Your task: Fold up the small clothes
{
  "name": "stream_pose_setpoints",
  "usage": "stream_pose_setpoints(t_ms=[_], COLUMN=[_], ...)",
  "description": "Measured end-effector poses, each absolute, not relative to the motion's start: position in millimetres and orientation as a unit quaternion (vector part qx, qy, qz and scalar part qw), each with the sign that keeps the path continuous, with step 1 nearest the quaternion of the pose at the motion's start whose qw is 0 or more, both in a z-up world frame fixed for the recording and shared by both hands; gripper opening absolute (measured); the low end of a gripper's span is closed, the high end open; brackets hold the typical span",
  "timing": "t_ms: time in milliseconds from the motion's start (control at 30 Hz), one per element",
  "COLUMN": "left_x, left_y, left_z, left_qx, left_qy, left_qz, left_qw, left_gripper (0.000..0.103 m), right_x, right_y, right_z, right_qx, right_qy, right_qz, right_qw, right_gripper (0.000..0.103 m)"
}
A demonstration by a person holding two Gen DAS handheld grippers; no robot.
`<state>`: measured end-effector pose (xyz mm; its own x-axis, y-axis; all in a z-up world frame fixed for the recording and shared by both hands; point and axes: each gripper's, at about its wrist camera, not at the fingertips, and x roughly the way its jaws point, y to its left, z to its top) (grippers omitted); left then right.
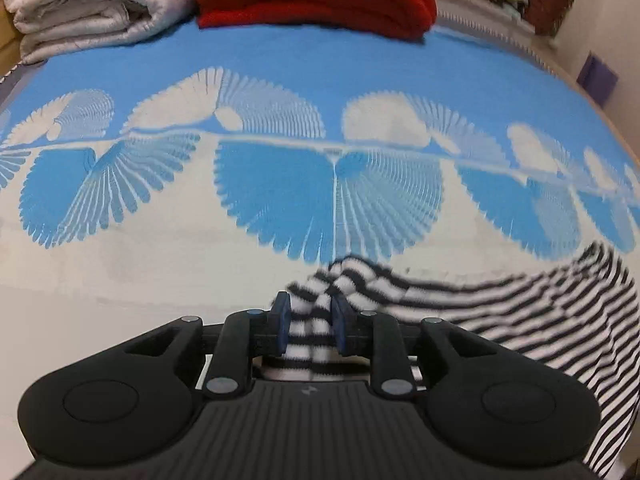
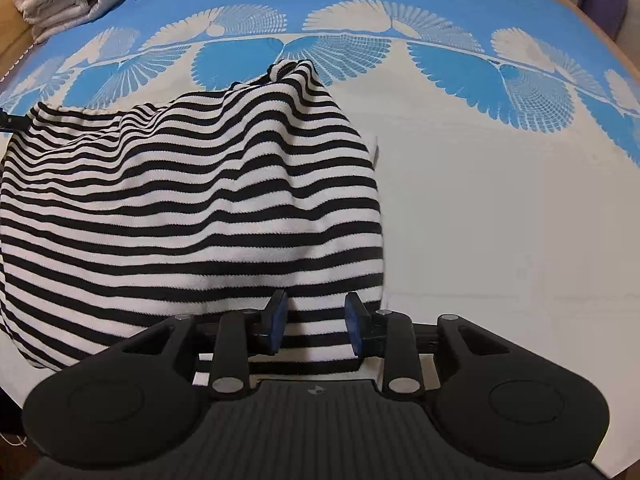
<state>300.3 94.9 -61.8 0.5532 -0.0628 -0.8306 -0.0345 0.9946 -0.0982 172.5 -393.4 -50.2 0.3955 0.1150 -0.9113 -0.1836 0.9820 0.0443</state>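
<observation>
Striped garment point(image 2: 192, 200) on bedspread point(image 2: 500, 200): left gripper point(image 1: 308, 320) pinches a bunched corner; right gripper point(image 2: 316, 322) straddles the hem, pads apart. Advice: clamp right first, then carry both corners level.

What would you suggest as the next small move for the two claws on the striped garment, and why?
Probably close the right claw on the hem. The left claw already pinches a bunched corner of the striped garment, while the right one is open around the near edge, so both ends should be held before lifting to fold.
</observation>
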Motion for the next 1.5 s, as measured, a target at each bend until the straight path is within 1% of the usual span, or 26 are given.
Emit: stream_pose_setpoints(t_ms=[67,133,267,400,467,533,700,767,833,900,933,1000,1067,1167,1300,1333,1400,1500], left_x=[301,305,311,308,304,300,282,272,266,259,257,259,260,249,217,209,186,155], left_y=[97,90,88,95,92,87,70,57,43,26,23,27,40,63,77,81,86,87], left_z=[-60,-69,-86,-69,-59,-53,-42,-46,-64,-89,-96,-88,-64,-32,5,12,22,27], left_qx=[-0.061,-0.038,0.011,-0.021,-0.025,-0.037,-0.073,-0.054,-0.013,0.075,0.104,0.091,0.04,-0.029,-0.043,-0.049,-0.058,-0.047], left_qy=[0.464,0.478,0.509,0.481,0.466,0.471,0.492,0.512,0.547,0.573,0.579,0.566,0.532,0.491,0.464,0.458,0.443,0.421], left_qz=[-0.018,-0.01,0.04,0.052,0.026,-0.015,-0.171,-0.226,-0.251,-0.22,-0.206,-0.193,-0.17,-0.14,-0.09,-0.087,-0.093,-0.1], left_qw=[0.884,0.877,0.86,0.875,0.884,0.881,0.85,0.827,0.799,0.786,0.782,0.797,0.829,0.859,0.88,0.884,0.89,0.901], left_gripper=[0.023,0.018,0.018,0.02,0.021,0.026,0.028,0.028,0.028,0.028,0.028,0.028,0.028,0.031,0.032,0.034,0.039,0.039], right_x=[173,173,172,171,171,170,171,171,171,171,171,170,168,164,158,157,156,152], right_y=[-396,-397,-398,-399,-400,-400,-403,-403,-403,-402,-401,-400,-399,-400,-398,-396,-392,-384], right_z=[-49,-48,-48,-48,-51,-55,-57,-57,-57,-57,-57,-55,-49,-35,-13,-9,-2,6], right_qx=[-0.023,-0.021,-0.025,-0.023,-0.028,-0.038,-0.035,-0.036,-0.034,-0.034,-0.035,-0.036,-0.029,-0.004,0.026,0.027,0.032,0.037], right_qy=[0.54,0.54,0.541,0.54,0.546,0.557,0.56,0.559,0.556,0.555,0.555,0.551,0.539,0.506,0.44,0.428,0.411,0.396], right_qz=[0.089,0.09,0.093,0.094,0.092,0.083,0.081,0.081,0.082,0.083,0.082,0.082,0.081,0.082,0.084,0.084,0.082,0.086], right_qw=[0.836,0.837,0.836,0.836,0.832,0.825,0.824,0.825,0.826,0.827,0.827,0.83,0.838,0.859,0.894,0.9,0.908,0.913], right_gripper=[0.033,0.034,0.034,0.035,0.036,0.036,0.038,0.038,0.038,0.038,0.038,0.038,0.038,0.038,0.038,0.038,0.038,0.039])
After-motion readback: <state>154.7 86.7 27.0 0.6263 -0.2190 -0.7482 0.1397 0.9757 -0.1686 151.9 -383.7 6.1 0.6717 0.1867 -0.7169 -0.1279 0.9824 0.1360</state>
